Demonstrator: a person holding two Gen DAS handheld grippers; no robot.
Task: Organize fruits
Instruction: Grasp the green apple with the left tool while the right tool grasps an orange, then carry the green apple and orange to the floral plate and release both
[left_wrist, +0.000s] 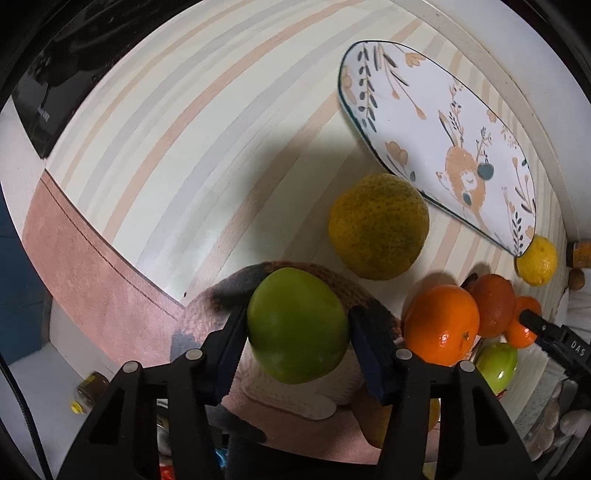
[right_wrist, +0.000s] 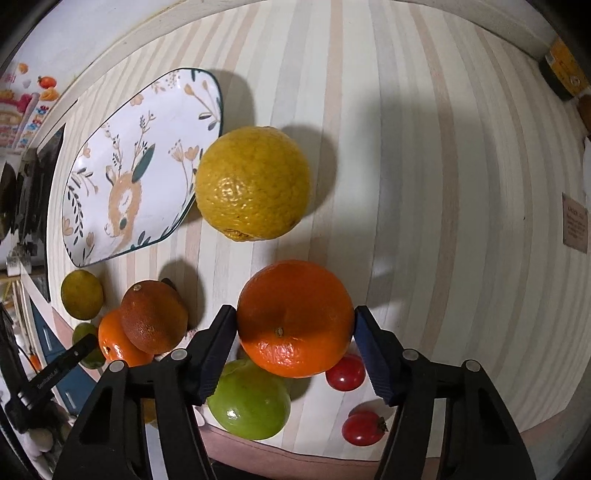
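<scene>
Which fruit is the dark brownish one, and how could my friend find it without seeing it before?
Start at the flowery deer plate on the striped table. Below it, toward the table's near edge, sits a small fruit cluster. The dark reddish-brown orange leans on a brighter orange there; it is the only fruit with dull, rusty skin.

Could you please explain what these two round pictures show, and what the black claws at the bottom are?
The black claws are two-finger grippers that a person holds, one in each hand. Each carries a fisheye camera that looks along its fingers, hence the round, bent views. In the left wrist view, the left gripper is shut on a green apple. In the right wrist view, the right gripper stands around an orange; whether it presses is unclear. On the striped table lie an empty flower-patterned plate, a large yellow citrus, another green apple, two red tomatoes and more oranges.
</scene>
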